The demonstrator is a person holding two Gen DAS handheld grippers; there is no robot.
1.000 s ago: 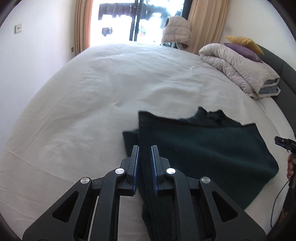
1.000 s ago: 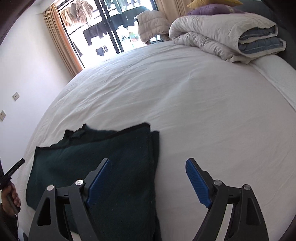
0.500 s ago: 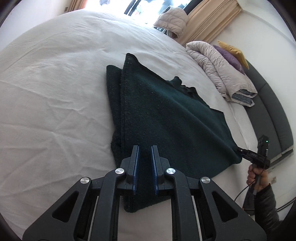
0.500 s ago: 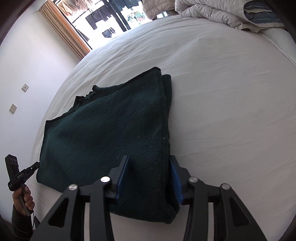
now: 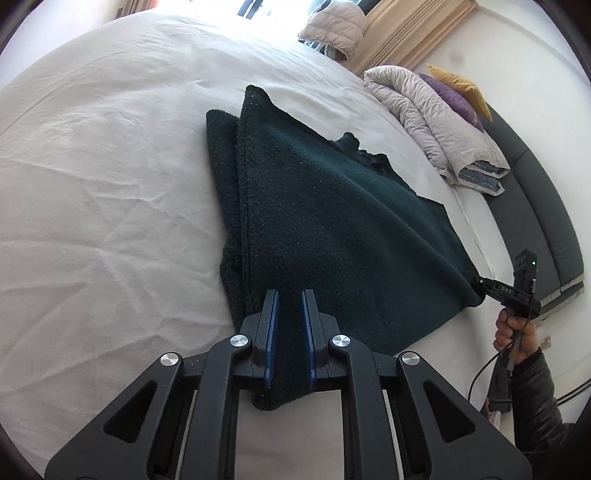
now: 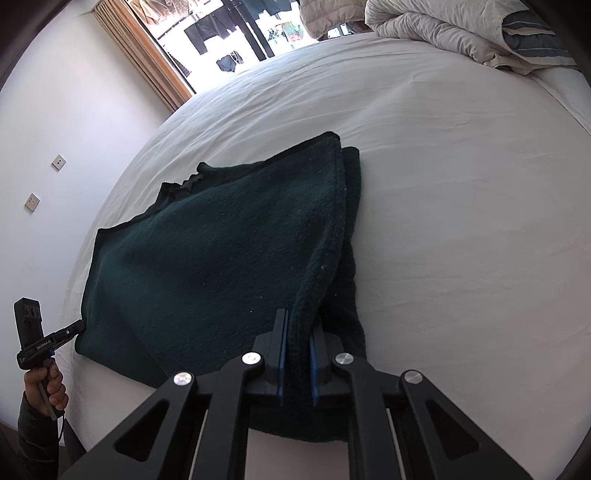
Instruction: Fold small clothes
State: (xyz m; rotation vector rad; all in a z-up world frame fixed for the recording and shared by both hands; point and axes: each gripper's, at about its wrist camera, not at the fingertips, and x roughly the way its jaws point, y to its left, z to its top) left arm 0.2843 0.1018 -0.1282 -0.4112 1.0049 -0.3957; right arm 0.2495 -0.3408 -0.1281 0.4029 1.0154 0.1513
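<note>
A dark green garment [image 5: 332,221] lay folded on the white bed [image 5: 92,184], its doubled edge running toward twelve o'clock in both wrist views. The left gripper [image 5: 289,306] had its jaws nearly closed, pinching the near corner of the cloth. The right gripper [image 6: 298,325] had just been closing its jaws, and its blue pads [image 6: 282,354] clamped the other near corner. A folded duvet [image 6: 461,33] sat at one o'clock, well apart from the garment.
</note>
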